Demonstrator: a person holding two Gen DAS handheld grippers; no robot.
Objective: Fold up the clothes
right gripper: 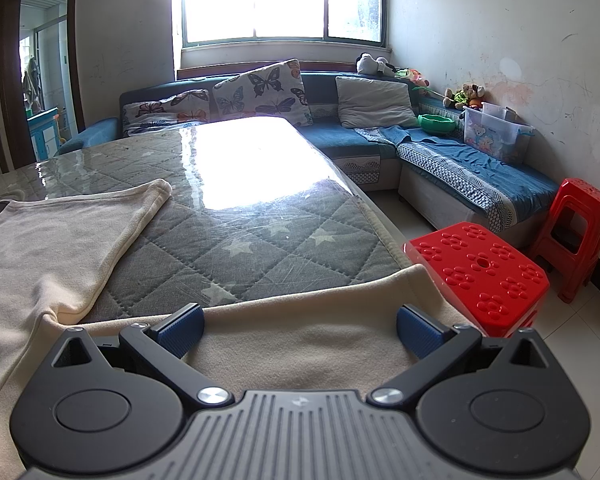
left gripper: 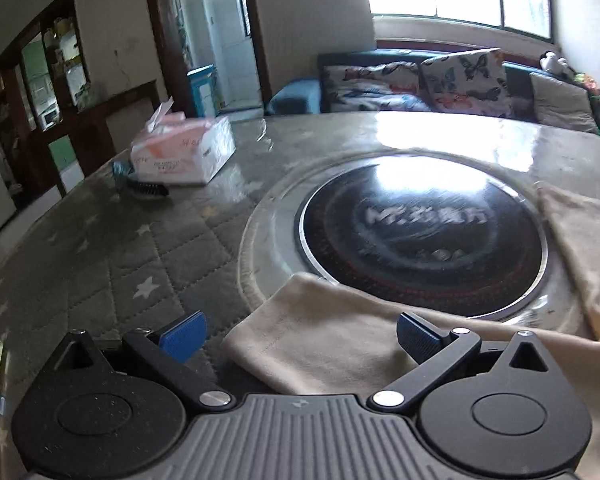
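A beige garment [left gripper: 332, 344] lies spread on the table, partly over the round hotplate [left gripper: 420, 240]. My left gripper [left gripper: 300, 336] is open, its blue pads [left gripper: 184, 336] apart above the garment's corner, holding nothing. In the right wrist view the same beige garment [right gripper: 300, 344] lies under my right gripper [right gripper: 300, 330], which is open and empty. One part of the garment [right gripper: 60, 232] stretches away to the left.
A tissue box [left gripper: 188, 148] and a black brush [left gripper: 150, 190] sit at the far left of the quilted, plastic-covered table [right gripper: 260, 240]. Red stools [right gripper: 484, 276] stand at the table's right edge. A blue sofa [right gripper: 440, 152] with cushions lies beyond.
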